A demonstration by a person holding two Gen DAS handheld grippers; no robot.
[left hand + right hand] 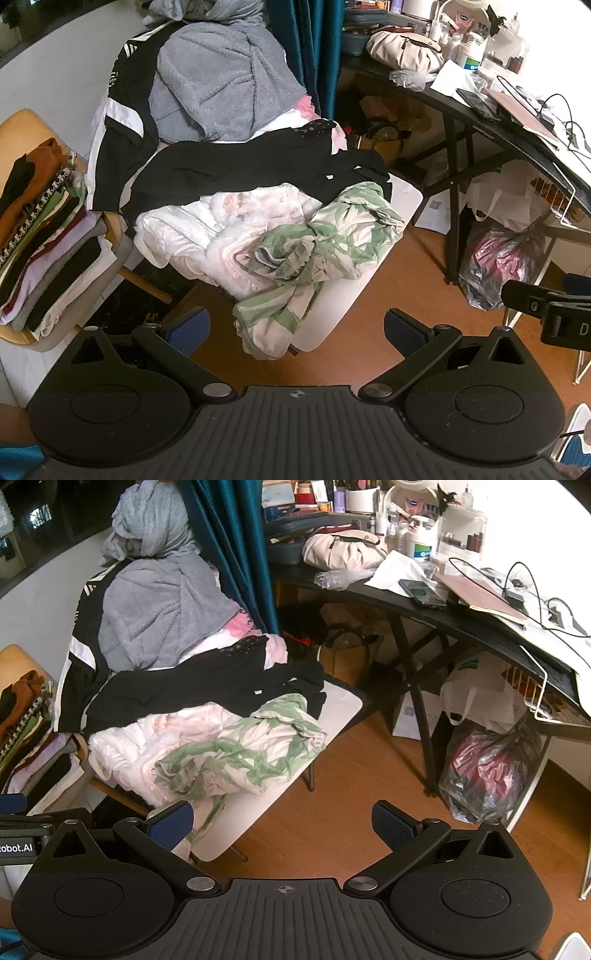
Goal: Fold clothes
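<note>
A crumpled green-and-white patterned garment [325, 243] [243, 753] lies on top of a heap on a small white table [402, 206] [343, 705], one end hanging over the near edge. Beneath it are pale pink clothes [221, 225] [155, 734], a black garment [251, 166] [207, 686], a grey fleece [218, 81] [159, 613] and a black-and-white striped jacket [118, 122]. My left gripper [295, 332] is open, just short of the hanging end, holding nothing. My right gripper [282, 827] is open over the floor by the table's near corner.
A stack of folded clothes [40, 240] [26, 734] rests on a wooden chair [22, 122] at left. A cluttered black desk [476, 110] [369, 590] stands at right with plastic bags [498, 258] [487, 764] beneath. A blue curtain [232, 554] hangs behind. Wooden floor [351, 775] lies between.
</note>
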